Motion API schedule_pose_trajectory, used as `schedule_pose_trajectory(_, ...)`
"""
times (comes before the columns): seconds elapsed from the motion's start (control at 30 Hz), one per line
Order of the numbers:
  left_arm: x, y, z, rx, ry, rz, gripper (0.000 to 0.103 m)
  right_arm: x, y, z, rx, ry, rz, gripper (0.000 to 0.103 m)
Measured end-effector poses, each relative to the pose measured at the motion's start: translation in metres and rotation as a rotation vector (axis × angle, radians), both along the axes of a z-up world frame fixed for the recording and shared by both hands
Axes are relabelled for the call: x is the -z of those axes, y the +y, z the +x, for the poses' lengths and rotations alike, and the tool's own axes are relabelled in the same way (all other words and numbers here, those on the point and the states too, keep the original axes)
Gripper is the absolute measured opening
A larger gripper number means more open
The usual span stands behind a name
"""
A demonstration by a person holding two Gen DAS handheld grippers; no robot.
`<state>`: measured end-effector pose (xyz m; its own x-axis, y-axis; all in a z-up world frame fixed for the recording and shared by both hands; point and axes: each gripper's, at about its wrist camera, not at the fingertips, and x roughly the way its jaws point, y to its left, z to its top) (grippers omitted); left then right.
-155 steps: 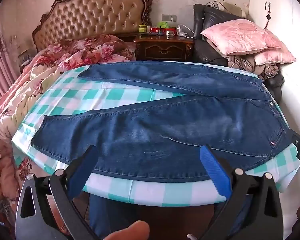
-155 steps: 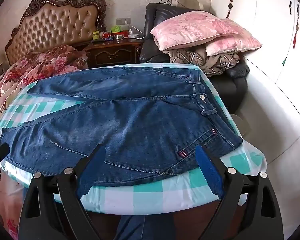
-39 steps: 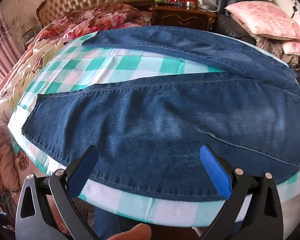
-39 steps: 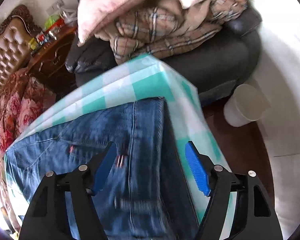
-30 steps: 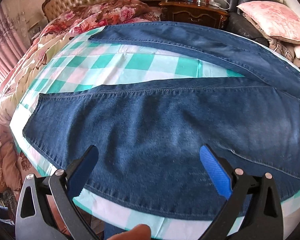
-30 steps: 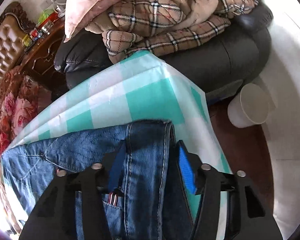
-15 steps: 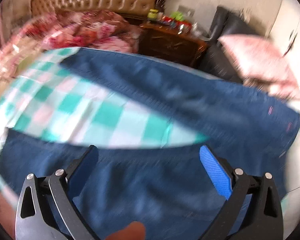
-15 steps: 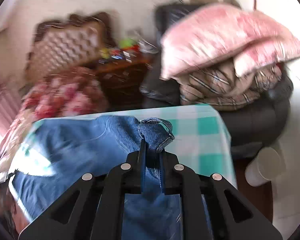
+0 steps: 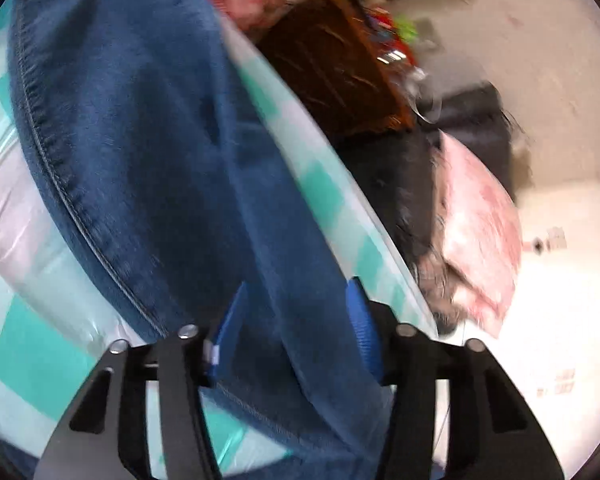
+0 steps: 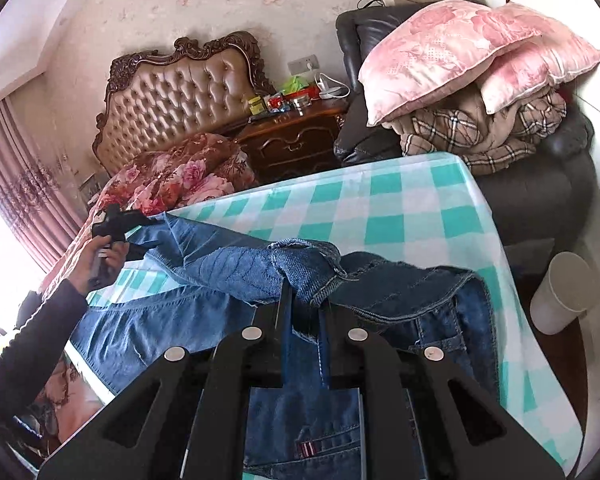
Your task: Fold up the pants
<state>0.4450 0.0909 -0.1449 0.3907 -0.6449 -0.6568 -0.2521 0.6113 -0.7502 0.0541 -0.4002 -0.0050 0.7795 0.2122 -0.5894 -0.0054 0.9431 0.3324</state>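
Blue jeans (image 10: 236,272) lie on a table with a teal-and-white checked cloth (image 10: 400,216). My right gripper (image 10: 304,304) is shut on the far waistband corner and holds it lifted above the near half of the jeans. My left gripper (image 9: 292,344) straddles the far pant leg (image 9: 140,128) near its hem, with its blue pads (image 9: 362,328) partly closed around the denim. In the right wrist view the left gripper (image 10: 118,232) sits at the far left end of that leg, which hangs stretched between the two grippers.
A tufted headboard (image 10: 180,92) and flowered bedding (image 10: 188,172) lie beyond the table. A dark nightstand (image 10: 296,136) holds small items. A black armchair (image 10: 540,168) piled with pink pillows (image 10: 452,48) stands at the right. A white bin (image 10: 568,292) is on the floor.
My right gripper closed on the waistband corner and lifted it toward the near side. My left gripper swung across the table to the far pant leg and narrowed around it.
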Motion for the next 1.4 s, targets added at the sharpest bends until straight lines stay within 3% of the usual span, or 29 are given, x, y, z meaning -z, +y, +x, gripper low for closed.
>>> schedule_pose_trajectory(0.17, 0.018, 0.009, 0.026, -0.057, 0.047, -0.044, 0.040, -0.003, -0.008, 0.000, -0.005, -0.005, 0.007, 0.013)
schedule_pose_trajectory(0.23, 0.024, 0.011, 0.031, -0.080, 0.077, -0.016, 0.035, -0.004, -0.009, 0.002, -0.006, -0.004, 0.005, 0.013)
schedule_pose_trajectory(0.3, 0.032, 0.018, 0.036, -0.111, 0.097, -0.068, 0.031, -0.003, -0.013, 0.005, -0.003, 0.001, 0.009, 0.013)
schedule_pose_trajectory(0.37, 0.038, 0.019, 0.039, -0.125, 0.101, -0.104, 0.020, -0.004, -0.016, 0.006, -0.002, 0.000, 0.019, 0.012)
schedule_pose_trajectory(0.4, 0.041, 0.023, 0.042, -0.133, 0.100, -0.112, 0.002, -0.004, -0.017, 0.006, -0.001, 0.002, 0.015, 0.012)
schedule_pose_trajectory(0.5, 0.027, 0.035, 0.034, -0.136, 0.058, -0.149, 0.001, -0.006, -0.024, 0.008, -0.001, 0.011, 0.026, 0.012)
schedule_pose_trajectory(0.57, -0.007, 0.044, 0.006, -0.141, -0.012, -0.132, 0.001, -0.006, -0.033, 0.007, 0.015, 0.026, 0.028, 0.012)
schedule_pose_trajectory(0.67, -0.077, 0.064, -0.092, -0.128, -0.148, -0.018, 0.001, -0.001, -0.052, -0.002, 0.062, 0.072, 0.067, 0.013)
schedule_pose_trajectory(0.73, -0.090, 0.078, -0.158, -0.127, -0.193, 0.008, 0.001, 0.008, -0.069, -0.012, 0.114, 0.115, 0.114, 0.016)
schedule_pose_trajectory(0.77, -0.087, 0.086, -0.205, -0.127, -0.204, 0.024, 0.001, 0.019, -0.079, -0.020, 0.158, 0.154, 0.150, 0.018)
schedule_pose_trajectory(0.83, -0.067, 0.092, -0.265, -0.135, -0.182, 0.035, 0.001, 0.042, -0.092, -0.035, 0.239, 0.229, 0.175, 0.038)
schedule_pose_trajectory(0.87, -0.053, 0.091, -0.288, -0.125, -0.166, 0.051, 0.001, 0.051, -0.094, -0.040, 0.265, 0.255, 0.181, 0.041)
schedule_pose_trajectory(0.93, -0.014, 0.090, -0.325, -0.129, -0.099, 0.070, 0.001, 0.080, -0.103, -0.060, 0.339, 0.309, 0.251, 0.059)
schedule_pose_trajectory(1.0, 0.014, 0.089, -0.342, -0.132, -0.069, 0.071, 0.001, 0.096, -0.108, -0.081, 0.406, 0.317, 0.320, 0.060)
schedule_pose_trajectory(1.07, 0.022, 0.089, -0.349, -0.139, -0.075, 0.047, 0.001, 0.104, -0.111, -0.099, 0.465, 0.310, 0.373, 0.061)
schedule_pose_trajectory(1.2, 0.017, 0.088, -0.345, -0.128, -0.109, 0.058, 0.001, 0.112, -0.094, -0.117, 0.474, 0.290, 0.454, 0.061)
schedule_pose_trajectory(1.4, 0.015, 0.087, -0.339, -0.140, -0.115, 0.031, 0.001, 0.132, -0.077, -0.106, 0.501, 0.357, 0.535, 0.061)
